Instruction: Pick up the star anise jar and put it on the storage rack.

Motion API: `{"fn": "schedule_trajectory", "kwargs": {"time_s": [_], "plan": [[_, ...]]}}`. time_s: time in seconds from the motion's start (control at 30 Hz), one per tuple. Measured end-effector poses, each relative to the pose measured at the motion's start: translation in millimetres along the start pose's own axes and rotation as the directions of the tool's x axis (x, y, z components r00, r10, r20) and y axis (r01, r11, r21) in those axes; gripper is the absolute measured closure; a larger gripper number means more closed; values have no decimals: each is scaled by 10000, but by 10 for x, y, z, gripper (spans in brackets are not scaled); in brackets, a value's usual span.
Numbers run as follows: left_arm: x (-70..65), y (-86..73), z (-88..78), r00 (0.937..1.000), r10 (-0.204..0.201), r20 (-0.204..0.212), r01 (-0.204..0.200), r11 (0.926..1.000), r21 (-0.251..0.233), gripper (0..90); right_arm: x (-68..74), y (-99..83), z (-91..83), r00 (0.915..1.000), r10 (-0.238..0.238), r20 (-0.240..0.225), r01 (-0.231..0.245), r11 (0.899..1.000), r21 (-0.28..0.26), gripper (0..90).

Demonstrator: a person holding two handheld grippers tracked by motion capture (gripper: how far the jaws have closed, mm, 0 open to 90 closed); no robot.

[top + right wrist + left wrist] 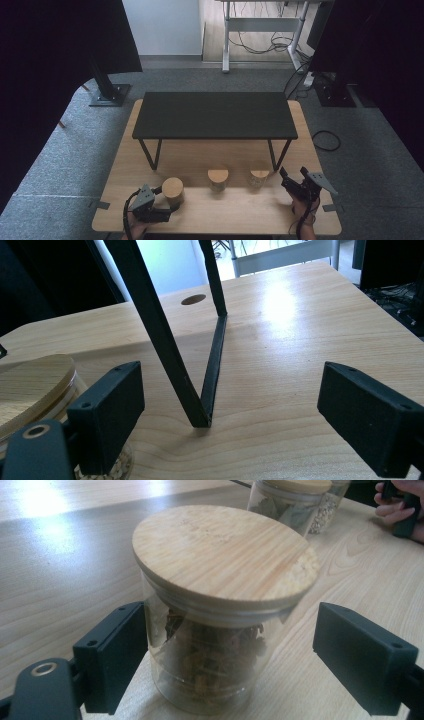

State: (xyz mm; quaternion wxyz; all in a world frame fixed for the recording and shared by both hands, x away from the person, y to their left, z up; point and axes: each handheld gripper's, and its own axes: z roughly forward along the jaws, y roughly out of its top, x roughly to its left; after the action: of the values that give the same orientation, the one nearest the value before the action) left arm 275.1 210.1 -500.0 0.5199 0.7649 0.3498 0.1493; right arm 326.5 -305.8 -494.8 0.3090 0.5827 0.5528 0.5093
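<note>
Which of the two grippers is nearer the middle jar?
Right, narrowly, judging from the high view. The middle jar sits between them; the right gripper flanks the right jar, the left gripper straddles the left jar.

Light is glinting off a pale, smooth wooden table carrying a matt black shelf on thin dark metal legs. At lower left, a clear glass jar is showing dried brown contents under a fine-grained bamboo lid, between matt black plastic jaws.
</note>
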Motion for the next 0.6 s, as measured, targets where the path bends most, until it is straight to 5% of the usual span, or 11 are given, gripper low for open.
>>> {"fn": "schedule_trajectory", "kwargs": {"time_s": [0.6], "plan": [[-28, 103, 196, 9997, 195, -112, -188, 9981, 594, 224, -9, 4, 7, 9999, 91, -45, -90, 9999, 80, 112]]}}
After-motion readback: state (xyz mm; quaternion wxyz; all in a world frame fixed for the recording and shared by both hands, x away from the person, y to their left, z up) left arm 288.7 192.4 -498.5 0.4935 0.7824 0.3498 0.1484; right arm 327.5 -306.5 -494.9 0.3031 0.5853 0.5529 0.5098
